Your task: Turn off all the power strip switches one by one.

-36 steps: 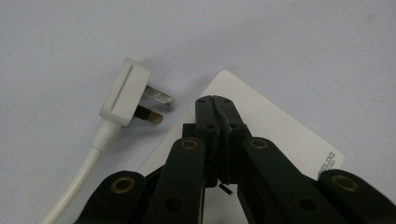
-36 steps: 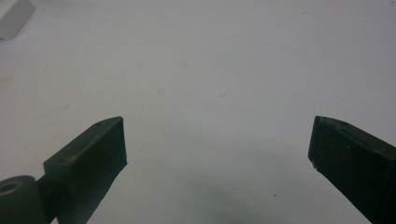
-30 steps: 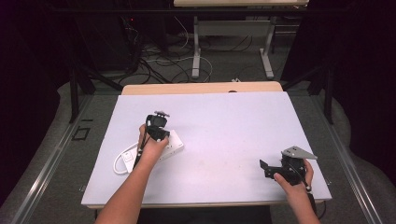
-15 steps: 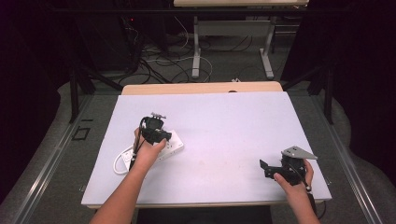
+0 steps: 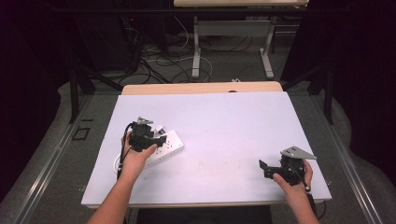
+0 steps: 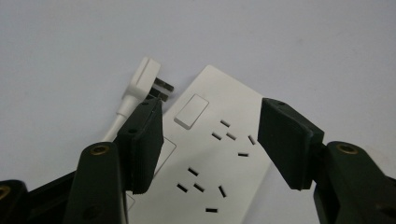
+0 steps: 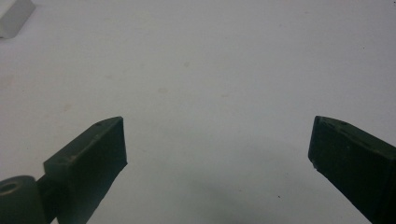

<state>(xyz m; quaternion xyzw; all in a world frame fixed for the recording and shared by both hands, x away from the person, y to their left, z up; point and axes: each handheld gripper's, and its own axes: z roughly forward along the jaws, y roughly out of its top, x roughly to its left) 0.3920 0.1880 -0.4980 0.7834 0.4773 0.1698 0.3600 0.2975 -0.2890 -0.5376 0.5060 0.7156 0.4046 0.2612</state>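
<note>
On the table, landmark: white rectangular plastic power strip (image 6: 212,154), lying flat on the pale grey table top (image 5: 224,126) toward its left side.
Sockets: two groups of slots show on the strip in the left gripper view, all vacant; one white rocker switch (image 6: 191,111) sits beyond them.
Plug: one white flat plastic plug (image 6: 142,79) with metal prongs lies on the table just beside the strip's switch end, its white cord running back under the left pad.
Left gripper (image 6: 210,140): hovers above the strip, jaws apart, nothing between the pads; they have just been opening.
Change: a second ago the left gripper stood farther over the strip's right end; it now sits nearer the person, over the strip's left part.
Right gripper (image 7: 217,144): well to the right of the strip near the table's front edge, jaws wide apart over bare table, unmoved.
Count: one strip, one plug, two grippers.
</note>
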